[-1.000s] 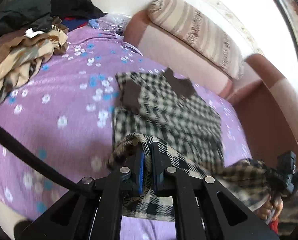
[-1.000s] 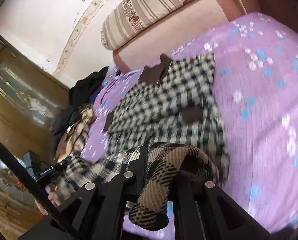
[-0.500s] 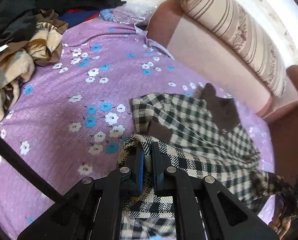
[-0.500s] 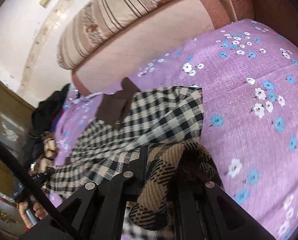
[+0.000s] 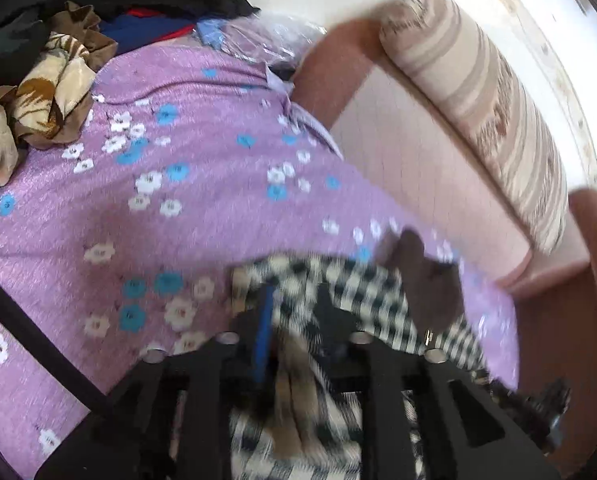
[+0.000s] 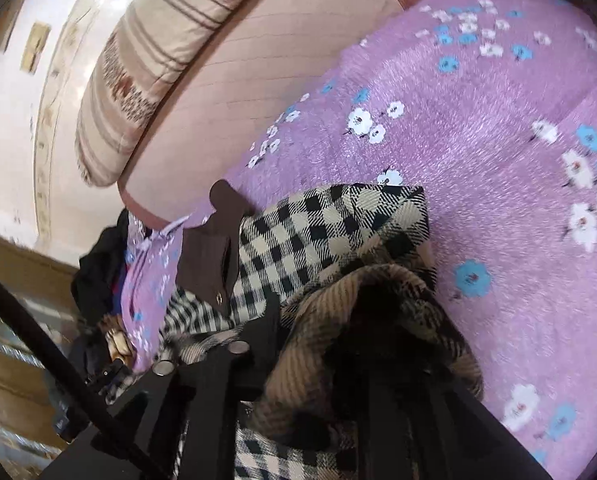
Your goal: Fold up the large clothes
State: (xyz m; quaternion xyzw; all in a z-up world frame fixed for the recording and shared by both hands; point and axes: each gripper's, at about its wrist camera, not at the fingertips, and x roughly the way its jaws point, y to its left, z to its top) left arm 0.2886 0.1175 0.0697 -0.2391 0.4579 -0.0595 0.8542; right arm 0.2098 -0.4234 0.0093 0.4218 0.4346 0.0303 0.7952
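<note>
Both hands have carried the bottom of the checked shirt [image 6: 330, 236] up to its brown collar [image 6: 214, 264], and now the left gripper [image 5: 294, 312] and right gripper [image 6: 318, 320] are opening to let the cloth, still between their jaws, drop and stay folded in half on the purple bed cover [image 5: 110, 208].

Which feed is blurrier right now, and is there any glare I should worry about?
Left wrist view: heavy motion smear across the checked garment and the left claw; the wall at top right is blown out white. Right wrist view: sharper, the checked weave reads clearly, only the purple bedspread edges are soft; no glare on the cloth. Both bend straight lines near the rims.
</note>
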